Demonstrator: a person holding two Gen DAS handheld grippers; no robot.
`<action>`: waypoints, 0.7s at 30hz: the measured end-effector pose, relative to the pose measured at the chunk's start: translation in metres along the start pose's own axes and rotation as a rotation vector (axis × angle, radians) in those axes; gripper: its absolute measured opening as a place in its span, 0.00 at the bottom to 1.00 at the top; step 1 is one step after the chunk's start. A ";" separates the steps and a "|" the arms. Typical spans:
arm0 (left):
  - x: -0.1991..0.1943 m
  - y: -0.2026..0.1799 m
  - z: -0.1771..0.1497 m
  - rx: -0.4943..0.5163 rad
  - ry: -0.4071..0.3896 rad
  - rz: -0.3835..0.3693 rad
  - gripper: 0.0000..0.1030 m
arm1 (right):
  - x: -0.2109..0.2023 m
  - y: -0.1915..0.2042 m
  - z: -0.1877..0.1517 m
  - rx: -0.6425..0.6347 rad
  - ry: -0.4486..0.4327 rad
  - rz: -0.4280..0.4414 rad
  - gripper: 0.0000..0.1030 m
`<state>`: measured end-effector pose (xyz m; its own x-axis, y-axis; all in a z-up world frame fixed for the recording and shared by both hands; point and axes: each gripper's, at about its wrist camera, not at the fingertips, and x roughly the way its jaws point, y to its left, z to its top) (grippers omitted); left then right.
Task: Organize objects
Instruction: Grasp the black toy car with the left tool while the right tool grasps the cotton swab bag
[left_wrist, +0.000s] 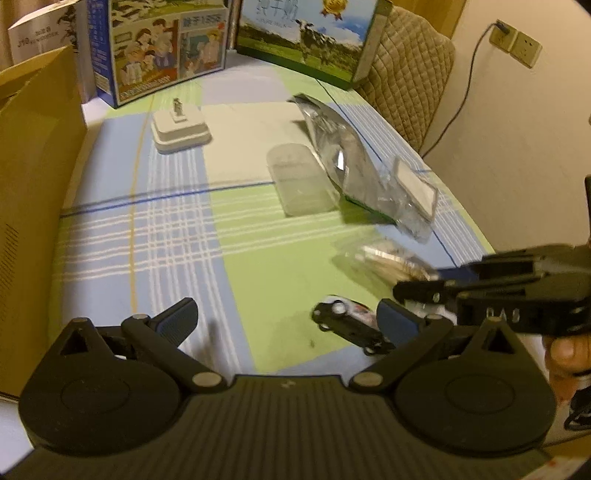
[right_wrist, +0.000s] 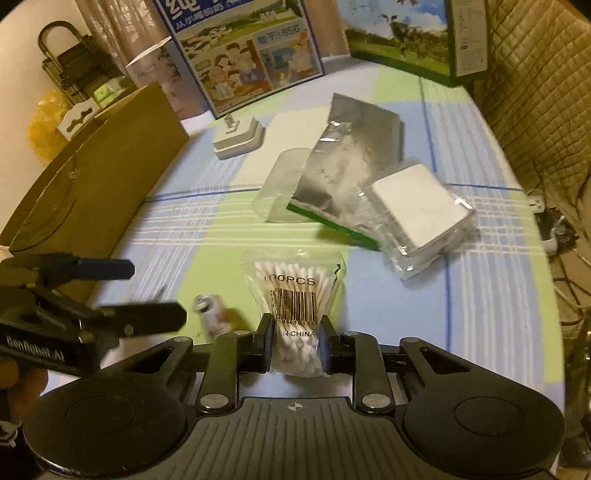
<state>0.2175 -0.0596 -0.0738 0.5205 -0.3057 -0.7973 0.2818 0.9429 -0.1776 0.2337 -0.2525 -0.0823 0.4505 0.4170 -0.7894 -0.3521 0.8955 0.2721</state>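
The right gripper (right_wrist: 295, 345) is clamped on the near end of a clear plastic bag of white cotton swabs (right_wrist: 293, 295), its two black fingers pressing the bag from either side just below the barcode. The bag lies on the checked blue, green and white tablecloth (right_wrist: 480, 288), near the front edge of the table.

The left gripper (left_wrist: 288, 321) has its jaws spread wide with nothing between the pads. It hovers over the cloth just left of a small black-and-white toy car (left_wrist: 347, 323), whose rear sits close to the gripper's right finger. In the right wrist view the car (right_wrist: 216, 312) lies just left of the swab bag.

Farther back, in the middle of the table, a silvery foil pouch with a green bottom edge (right_wrist: 347, 173) lies tilted over a clear rounded plastic lid (right_wrist: 284, 184). Touching the pouch's right side is a white flat block wrapped in clear plastic (right_wrist: 417, 210). To the far left of these stands a white square stand with a small metal piece on top (right_wrist: 238, 136).

A large brown cardboard box (right_wrist: 99, 177) runs along the left side of the table. At the far edge stand a blue carton printed with cartoon figures (right_wrist: 243, 55) and a green carton showing a cow on grass (right_wrist: 402, 40). A quilted beige chair back (right_wrist: 535, 92) rises to the right of the table.
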 end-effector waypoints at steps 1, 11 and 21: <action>0.002 -0.003 -0.001 0.001 0.004 -0.013 0.94 | -0.003 -0.001 -0.001 0.007 -0.006 -0.013 0.20; 0.033 -0.033 0.000 0.009 0.044 -0.078 0.67 | -0.025 -0.027 -0.017 0.087 -0.036 -0.067 0.20; 0.045 -0.046 0.009 0.024 0.036 -0.081 0.36 | -0.029 -0.032 -0.021 0.104 -0.054 -0.082 0.20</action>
<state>0.2352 -0.1179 -0.0965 0.4657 -0.3752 -0.8015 0.3413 0.9118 -0.2284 0.2149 -0.2968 -0.0800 0.5186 0.3469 -0.7815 -0.2267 0.9371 0.2655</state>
